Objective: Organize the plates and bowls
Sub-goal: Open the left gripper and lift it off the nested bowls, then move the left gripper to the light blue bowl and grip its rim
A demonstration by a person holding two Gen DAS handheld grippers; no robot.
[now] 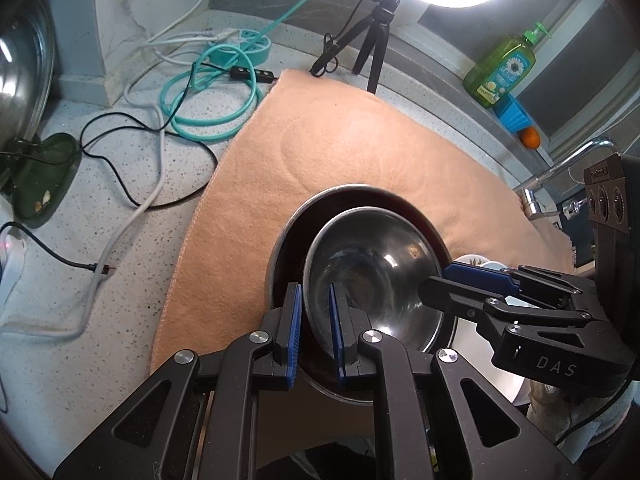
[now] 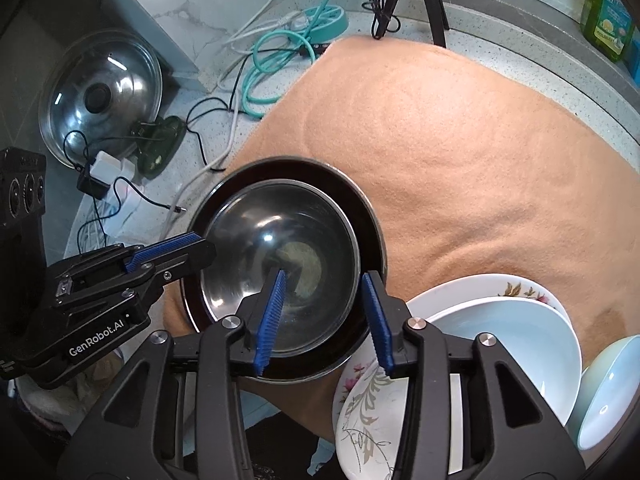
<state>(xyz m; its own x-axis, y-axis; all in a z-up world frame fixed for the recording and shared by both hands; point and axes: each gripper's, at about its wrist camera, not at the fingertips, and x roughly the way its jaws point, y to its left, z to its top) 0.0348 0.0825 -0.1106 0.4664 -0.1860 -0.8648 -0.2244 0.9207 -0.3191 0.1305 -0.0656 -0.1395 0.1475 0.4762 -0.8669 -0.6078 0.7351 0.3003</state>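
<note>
The left tool [image 1: 314, 320] is pinching the steel bowl's [image 1: 384, 276] rim; the right tool [image 2: 326, 312] is straddling the opposite rim, pads spread apart.

Smaller steel bowl [image 2: 280, 264] nested inside larger steel bowl [image 2: 372, 236], both on towel [image 2: 460, 152] spread over countertop [image 1: 120, 272]. Just right of the bowls, at the towel's near edge: stacked plates [image 2: 520, 328], one flowered plate [image 2: 368, 408] leaning under them. Left of the towel: coiled cables [image 1: 208, 92], power strip [image 1: 252, 42], pot lid [image 2: 104, 92] against the wall. Behind the towel: tripod [image 1: 376, 40], with dish-soap bottle [image 1: 504, 68] to its right on the sill.
</note>
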